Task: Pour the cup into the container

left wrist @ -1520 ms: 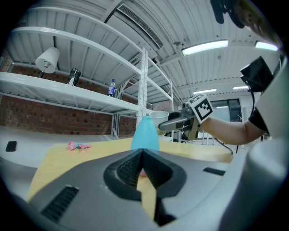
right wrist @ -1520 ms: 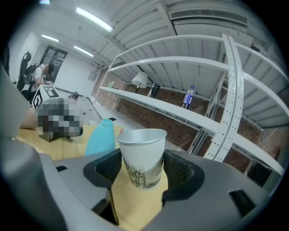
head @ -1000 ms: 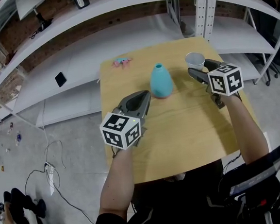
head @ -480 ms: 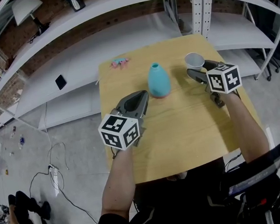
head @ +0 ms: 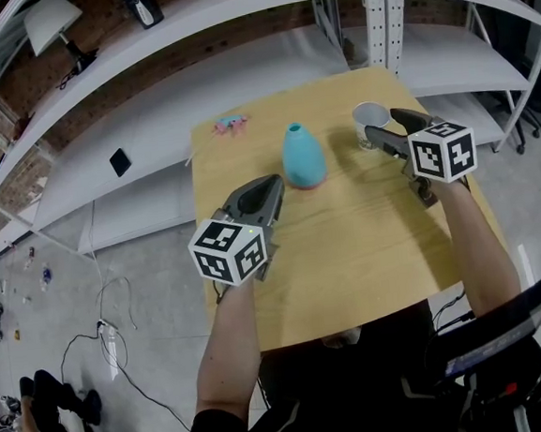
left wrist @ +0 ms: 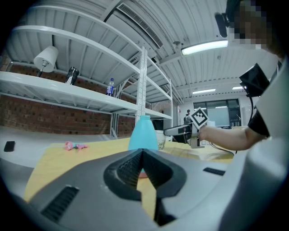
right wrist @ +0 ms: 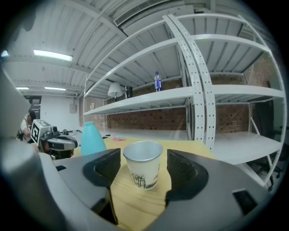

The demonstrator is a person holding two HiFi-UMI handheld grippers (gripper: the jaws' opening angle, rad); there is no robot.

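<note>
A white paper cup stands upright near the far right corner of the wooden table. My right gripper is open, one jaw on each side of the cup, neither touching it. A teal vase-shaped container with a narrow open neck stands at the table's far middle. My left gripper is shut with nothing in it, hovering just short of the container on the near left.
A small pink and blue object lies at the table's far left corner. White metal shelving runs behind the table, with an upright post close to the cup. A dark phone-like thing lies on the low shelf.
My right gripper has moved forward so its open jaws now stand on both sides of the cup. The left gripper has stayed put.
</note>
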